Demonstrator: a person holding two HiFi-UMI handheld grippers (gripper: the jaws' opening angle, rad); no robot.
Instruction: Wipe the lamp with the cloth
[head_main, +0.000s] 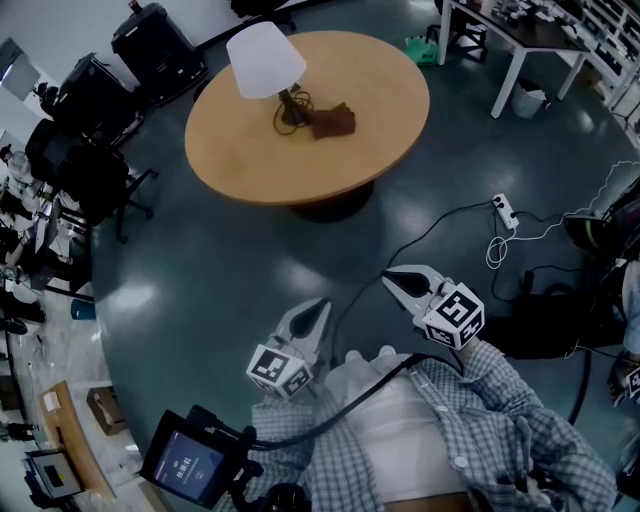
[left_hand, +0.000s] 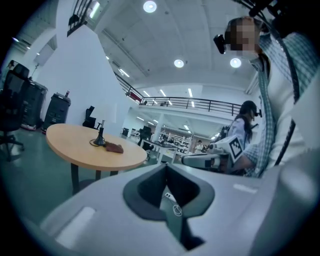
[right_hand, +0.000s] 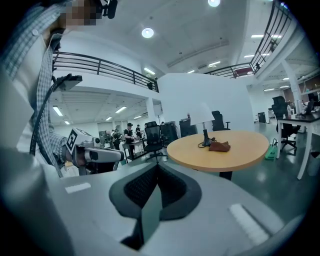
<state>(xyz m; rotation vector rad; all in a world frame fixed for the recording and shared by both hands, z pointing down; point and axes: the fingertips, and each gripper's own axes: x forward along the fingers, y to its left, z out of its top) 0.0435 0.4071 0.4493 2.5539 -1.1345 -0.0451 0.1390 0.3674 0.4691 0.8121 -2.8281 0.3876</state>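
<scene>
Across the floor from you, well apart from both hands, the lamp (head_main: 265, 60) stands on the round tabletop (head_main: 390, 110). The brown cloth (head_main: 333, 120) lies crumpled just beside its base, handy for the shade it must wipe. You hold the left tongs (head_main: 322, 305) and the right tongs (head_main: 388, 279) low before your chest, each pressed together on nothing, tips aimed toward the table. That looks like a ready pose: wiping has not begun, and you must close the gap and spread one pair to pinch the cloth.
</scene>
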